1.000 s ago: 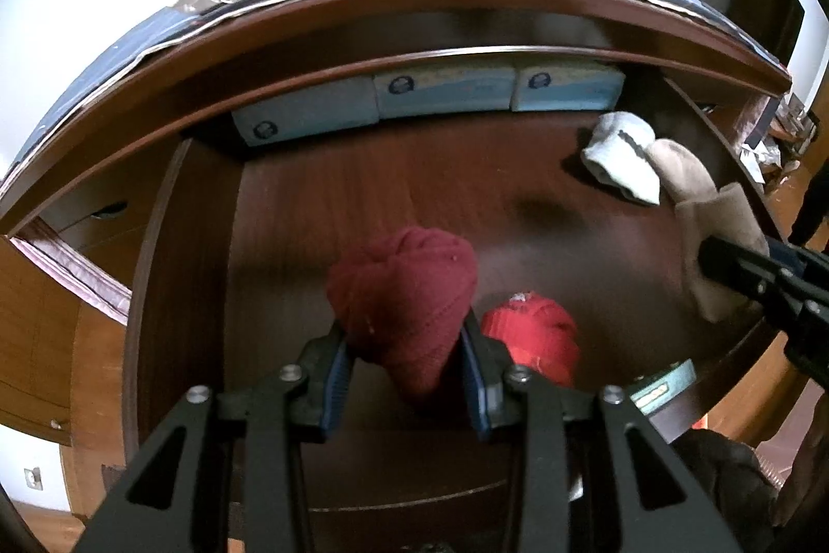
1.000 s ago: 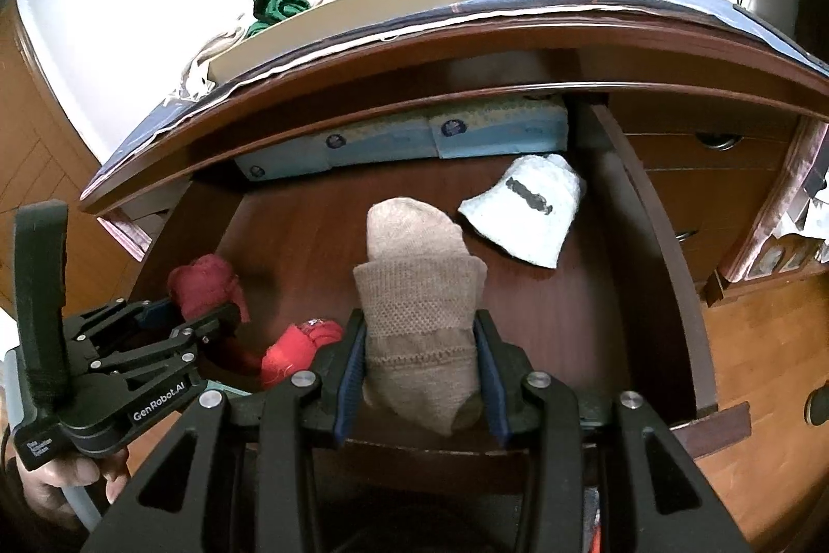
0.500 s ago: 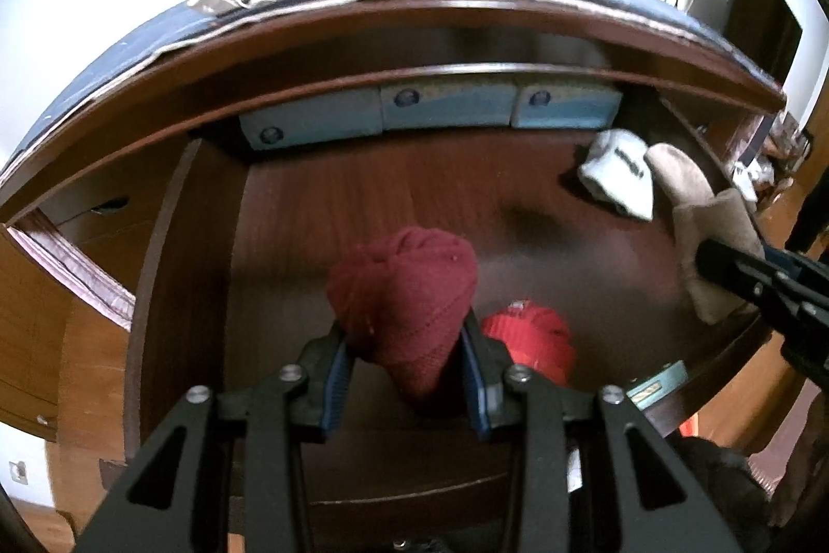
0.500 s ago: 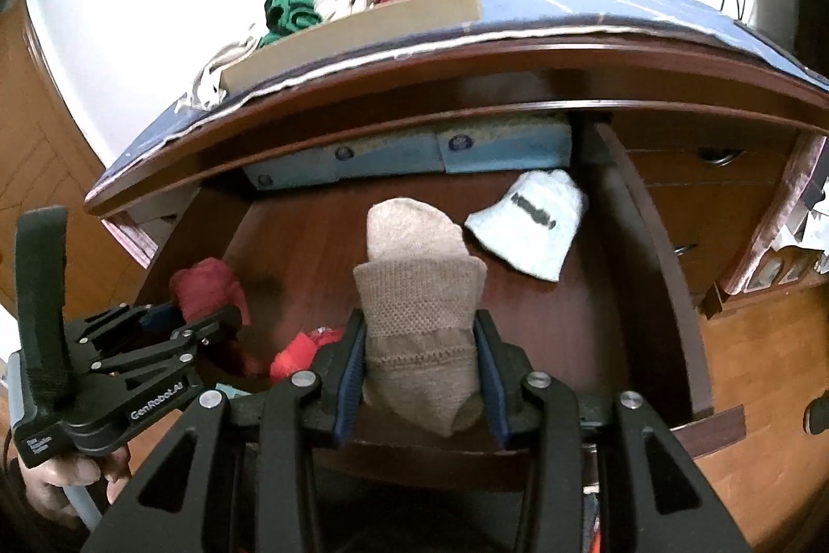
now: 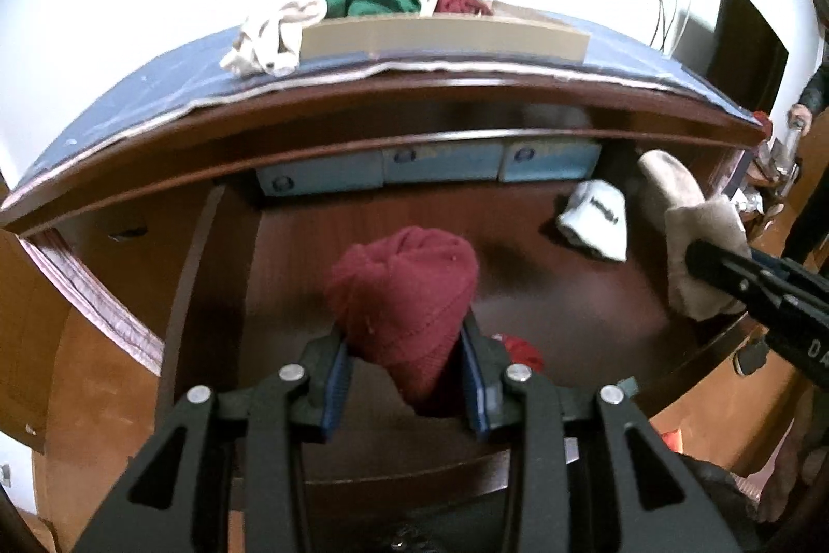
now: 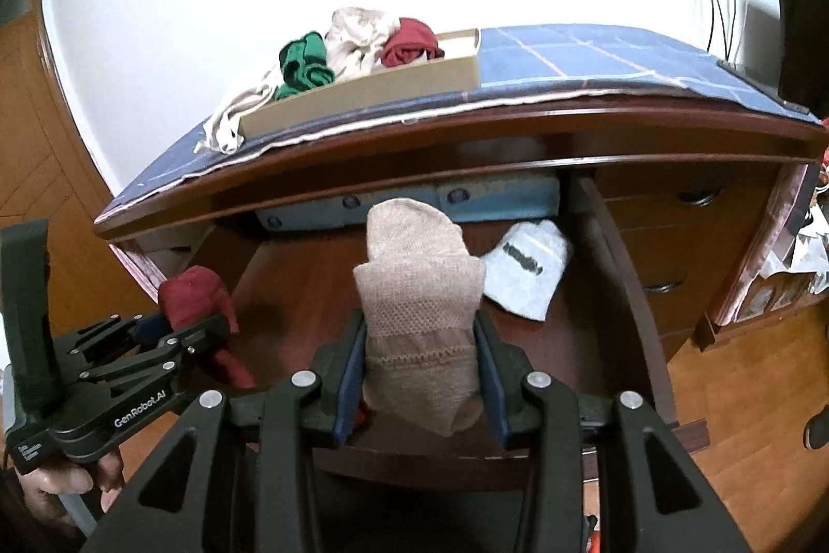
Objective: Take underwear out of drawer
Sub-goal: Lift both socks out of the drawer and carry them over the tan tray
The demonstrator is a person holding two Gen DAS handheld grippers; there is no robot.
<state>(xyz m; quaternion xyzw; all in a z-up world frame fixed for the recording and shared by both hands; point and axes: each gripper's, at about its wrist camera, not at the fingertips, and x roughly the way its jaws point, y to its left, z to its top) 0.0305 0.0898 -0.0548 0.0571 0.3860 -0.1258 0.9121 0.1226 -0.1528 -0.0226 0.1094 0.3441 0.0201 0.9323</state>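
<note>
Presently, two rolled garments are being carried clear of the drawer [image 6: 629, 294]. The dark red roll [image 5: 404, 304] is sitting between the blue pads of the left gripper [image 5: 406, 371], whose jaws are standing partly closed and pressing on both its flanks; the roll is hanging above the drawer floor, near the front edge. The beige roll [image 6: 419, 309] is being clamped likewise by the right gripper [image 6: 419, 377], jaws narrowed to the bundle's width, its upper end standing free at twelve o'clock of the pads.

Remaining in the drawer: a white folded piece [image 6: 528, 270] lying at two o'clock of the beige roll, a bright red piece [image 5: 520, 348] partly hidden at four o'clock of the dark red roll, and pale blue boxes [image 5: 440, 161] lining the back wall.

At twelve o'clock, on the dresser top, a shallow cardboard tray [image 6: 373, 91] is already holding green, cream and red garments on a blue checked cloth [image 6: 580, 55]; in my judgement it is the likely destination.

For sound execution, both grips are best kept as they are while lifting. Each roll needs to be clearing the overhanging top edge [image 6: 466, 128] before travelling forward. The grippers are best kept apart, and neither roll released until over the tray.
</note>
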